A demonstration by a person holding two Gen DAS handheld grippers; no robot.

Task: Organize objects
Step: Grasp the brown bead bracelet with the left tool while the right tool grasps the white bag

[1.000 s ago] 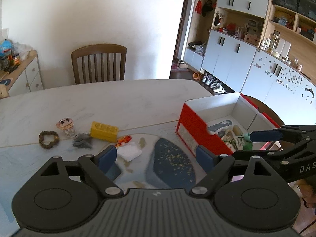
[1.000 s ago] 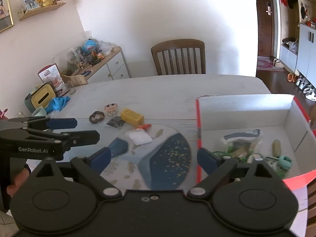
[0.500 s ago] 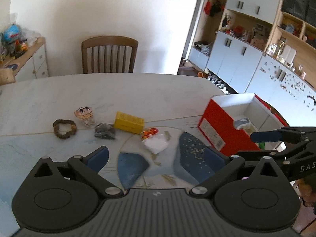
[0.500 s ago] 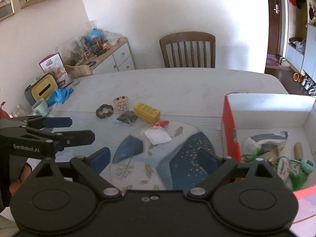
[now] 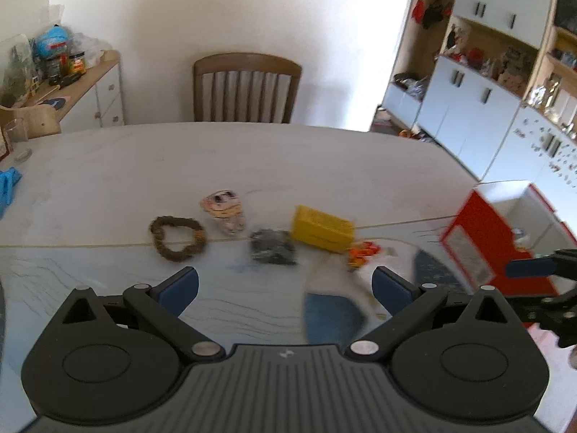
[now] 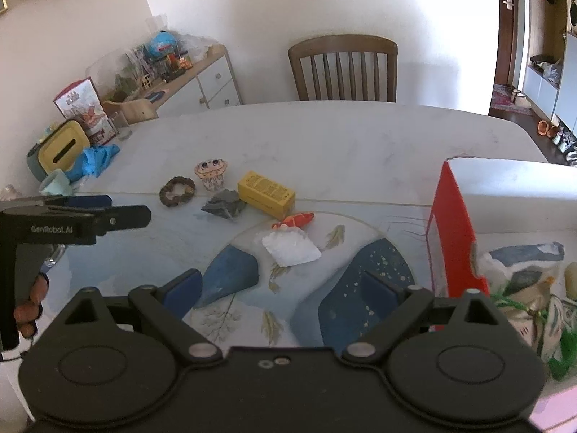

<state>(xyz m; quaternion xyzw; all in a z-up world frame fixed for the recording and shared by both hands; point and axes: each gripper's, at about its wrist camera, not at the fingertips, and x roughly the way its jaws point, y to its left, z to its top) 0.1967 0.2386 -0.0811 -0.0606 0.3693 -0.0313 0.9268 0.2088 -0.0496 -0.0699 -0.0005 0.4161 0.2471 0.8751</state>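
Both tongs are open and hold nothing. The left tongs (image 5: 285,285) are nearer to the loose things: the grey packet (image 5: 273,251) lies straight ahead, toward the far edge of the bench (image 5: 252,158). The yellow box (image 5: 322,228) lies crosswise. The right tongs (image 6: 285,285) are beside the red box (image 6: 452,231).

Left gripper (image 5: 285,283) hangs tilted downward, jaws spread wide with nothing between them. Right gripper (image 6: 283,287) is angled down too, gaping and empty.

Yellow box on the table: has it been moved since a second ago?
No. The yellow box lies in the same place between the grey packet and the orange toy; only the camera view has shifted.
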